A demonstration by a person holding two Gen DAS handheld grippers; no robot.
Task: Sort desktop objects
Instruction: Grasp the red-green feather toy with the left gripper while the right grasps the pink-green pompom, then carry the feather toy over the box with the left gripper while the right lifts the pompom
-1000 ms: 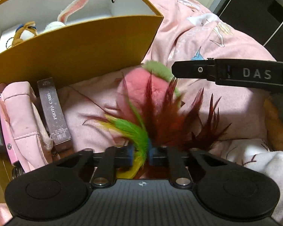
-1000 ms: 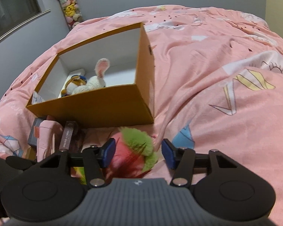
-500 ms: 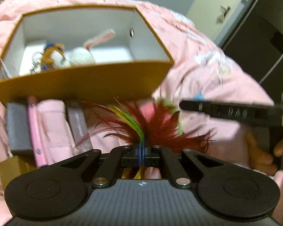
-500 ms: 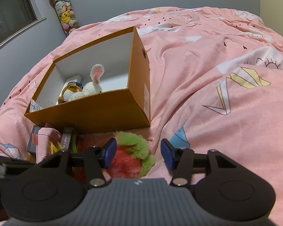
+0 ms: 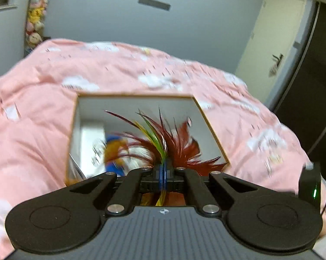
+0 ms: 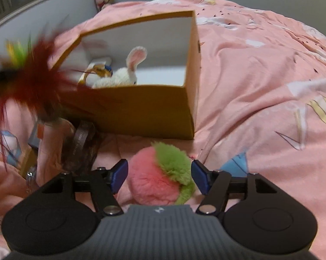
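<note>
Now the left gripper (image 5: 163, 174) is clamped tight on the stem of a feather toy (image 5: 163, 139), whose dark red, green and yellow plumes fan forward and up from the pinched pads. From the left wrist view the open box (image 5: 210, 127) lies straight ahead and below, with the plumes hanging over its near wall and the toys already inside blurred behind them. In the right wrist view the same feather toy (image 6: 36, 80) floats off the box's left near corner, above the small things lying on the bed beside that wall. So the relation that matters for this hand is simple: the box mouth is forward and down from the gripper, and the stem runs roughly along the line the fingers point.

The right gripper (image 6: 159, 176) is low over the pink bedspread (image 6: 260, 86), in front of the box's near wall toward its right corner. Its jaws are opening, and the pink and green pompom (image 6: 158, 177) sits between the blue pads (image 6: 119, 173) without either pad pressing it. That ball is round, so no axis matters; it lies right at the fingertips, and this hand is clearly the nearer one. A white rabbit toy (image 6: 128, 73) already rests inside the box.
</note>
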